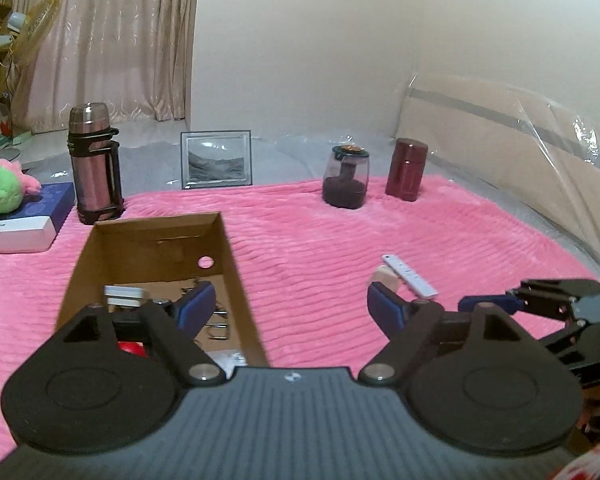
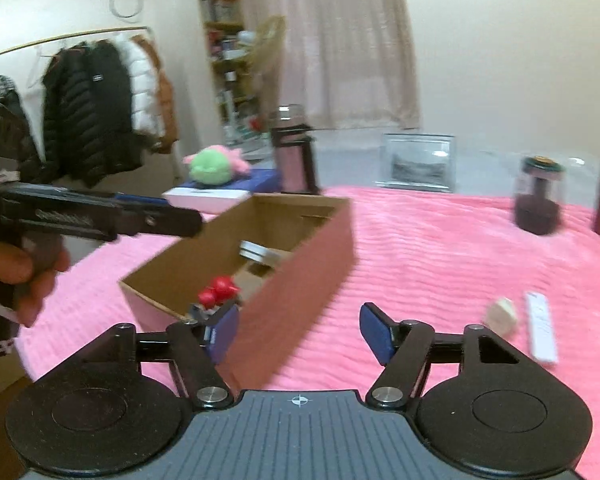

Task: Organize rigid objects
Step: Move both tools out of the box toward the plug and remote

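Note:
An open cardboard box (image 1: 228,248) stands on the pink blanket (image 1: 340,232). It holds a white flat item (image 1: 122,294), metal pieces (image 1: 218,322) and a red object (image 2: 218,290). My left gripper (image 1: 290,308) hovers over the box's right wall, open and empty. My right gripper (image 2: 300,330) is open too, low beside the box (image 2: 300,248), with nothing between its pads. A white remote (image 1: 410,278) and a beige block (image 1: 386,276) lie on the blanket to the right. In the left wrist view the right gripper (image 1: 500,300) shows near the remote.
At the blanket's far edge stand a steel thermos (image 1: 94,164), a picture frame (image 1: 216,160), a dark jar (image 1: 346,180) and a maroon canister (image 1: 407,170). A green-pink plush (image 1: 0,190) sits on a blue-white box. Plastic-wrapped boards (image 1: 520,148) line the right. A hand (image 2: 16,276) holds the left gripper (image 2: 172,212).

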Demonstrator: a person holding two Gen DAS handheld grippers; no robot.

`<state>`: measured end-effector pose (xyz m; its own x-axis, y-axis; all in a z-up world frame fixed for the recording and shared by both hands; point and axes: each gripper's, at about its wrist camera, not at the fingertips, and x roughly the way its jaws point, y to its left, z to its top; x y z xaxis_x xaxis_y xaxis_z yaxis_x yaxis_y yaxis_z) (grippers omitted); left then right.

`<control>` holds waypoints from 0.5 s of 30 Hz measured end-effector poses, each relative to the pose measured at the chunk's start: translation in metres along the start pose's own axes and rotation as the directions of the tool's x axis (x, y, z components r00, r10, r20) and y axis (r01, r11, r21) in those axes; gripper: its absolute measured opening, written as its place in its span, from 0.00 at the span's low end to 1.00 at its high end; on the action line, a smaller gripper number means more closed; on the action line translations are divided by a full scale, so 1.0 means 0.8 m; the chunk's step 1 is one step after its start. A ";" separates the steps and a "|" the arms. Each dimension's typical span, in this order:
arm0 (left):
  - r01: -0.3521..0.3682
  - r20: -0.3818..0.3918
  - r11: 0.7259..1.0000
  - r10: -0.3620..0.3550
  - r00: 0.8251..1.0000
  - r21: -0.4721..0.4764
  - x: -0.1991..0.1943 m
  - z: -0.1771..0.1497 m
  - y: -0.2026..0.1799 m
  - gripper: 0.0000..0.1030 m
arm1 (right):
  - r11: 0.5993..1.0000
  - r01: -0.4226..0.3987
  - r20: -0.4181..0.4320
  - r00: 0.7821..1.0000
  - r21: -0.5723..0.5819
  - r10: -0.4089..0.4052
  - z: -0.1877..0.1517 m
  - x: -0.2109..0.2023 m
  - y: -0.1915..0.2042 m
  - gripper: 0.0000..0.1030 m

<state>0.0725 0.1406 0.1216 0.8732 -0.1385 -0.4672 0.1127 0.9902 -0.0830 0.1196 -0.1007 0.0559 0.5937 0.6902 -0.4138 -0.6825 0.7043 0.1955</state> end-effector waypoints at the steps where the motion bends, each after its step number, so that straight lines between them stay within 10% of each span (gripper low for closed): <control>1: 0.001 0.006 1.000 -0.001 1.000 0.003 0.000 -0.002 -0.008 0.81 | 1.000 0.020 0.006 1.000 0.008 -0.020 -0.006 -0.008 -0.006 0.65; 15: -0.022 0.053 0.999 0.024 0.998 -0.027 0.034 -0.056 -0.111 0.96 | 0.948 0.293 0.035 0.953 0.122 -0.299 -0.067 -0.094 -0.082 0.69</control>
<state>0.0647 0.0482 0.0769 0.8996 -0.1139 -0.4216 0.0807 0.9921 -0.0960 0.0970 -0.2079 0.0261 0.7854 0.4531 -0.4217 -0.4211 0.8905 0.1726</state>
